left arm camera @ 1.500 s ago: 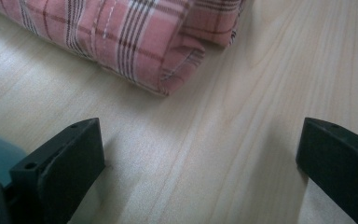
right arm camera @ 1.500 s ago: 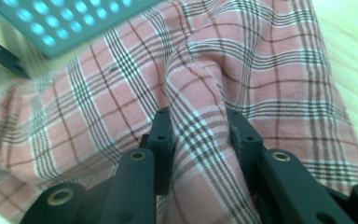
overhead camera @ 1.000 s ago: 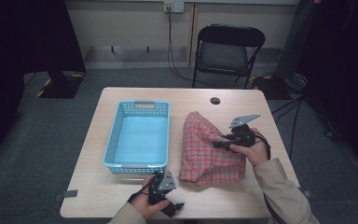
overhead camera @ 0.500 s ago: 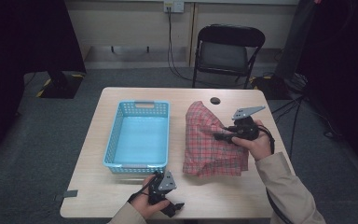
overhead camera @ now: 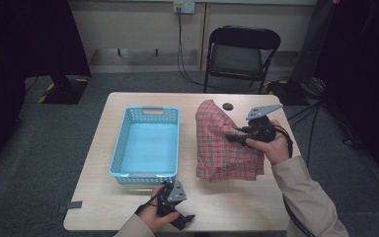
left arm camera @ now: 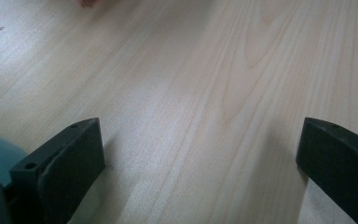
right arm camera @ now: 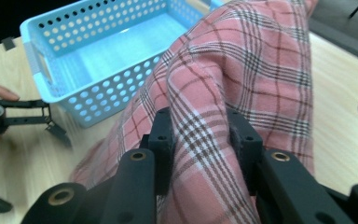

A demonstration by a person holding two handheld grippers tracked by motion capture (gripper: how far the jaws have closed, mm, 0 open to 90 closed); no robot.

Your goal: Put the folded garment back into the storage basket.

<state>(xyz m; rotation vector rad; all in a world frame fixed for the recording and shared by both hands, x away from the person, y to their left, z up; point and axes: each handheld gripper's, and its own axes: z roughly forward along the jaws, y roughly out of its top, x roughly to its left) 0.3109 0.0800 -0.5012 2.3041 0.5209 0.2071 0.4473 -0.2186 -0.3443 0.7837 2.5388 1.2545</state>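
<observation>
Wooden table (overhead camera: 237, 197), blue basket (overhead camera: 123, 148) bare inside, plaid cloth (overhead camera: 222, 143) alongside in right claw (overhead camera: 231, 136)

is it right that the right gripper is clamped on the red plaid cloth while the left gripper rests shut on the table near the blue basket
Not quite: the left gripper rests open, as the left gripper view shows, its jaws wide apart over bare table. The right gripper does clamp the plaid cloth, beside the blue basket.
</observation>
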